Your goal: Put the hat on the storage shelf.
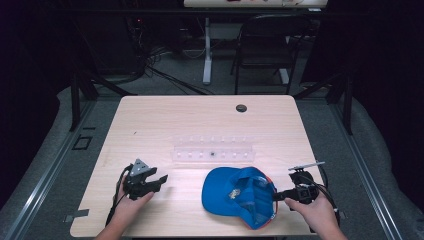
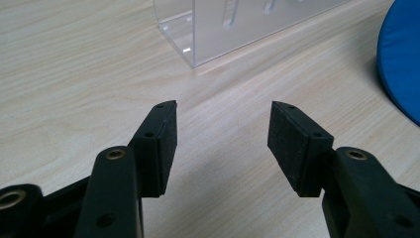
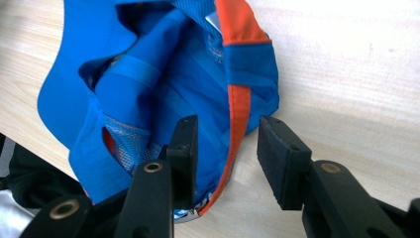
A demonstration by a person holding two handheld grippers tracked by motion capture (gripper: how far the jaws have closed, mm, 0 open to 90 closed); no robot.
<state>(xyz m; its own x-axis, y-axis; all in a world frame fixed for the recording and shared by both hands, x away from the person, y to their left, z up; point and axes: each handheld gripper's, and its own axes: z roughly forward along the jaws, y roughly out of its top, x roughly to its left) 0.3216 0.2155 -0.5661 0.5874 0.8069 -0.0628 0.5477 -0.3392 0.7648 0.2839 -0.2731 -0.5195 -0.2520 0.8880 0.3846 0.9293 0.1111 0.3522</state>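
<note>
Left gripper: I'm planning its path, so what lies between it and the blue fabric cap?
Bare light wooden tabletop, in the high view: nothing lies between the open left gripper and the blue fabric cap. The clear acrylic rack stands farther back.

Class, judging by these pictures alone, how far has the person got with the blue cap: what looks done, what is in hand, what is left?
Done: little; the blue cap lies upside down on the table. In hand: the right gripper is open, its jaws straddling the cap's orange-trimmed rim without closing on it. Left: gripping and moving the cap. The left gripper is open and apart; the clear rack holds nothing of the cap's.
</note>
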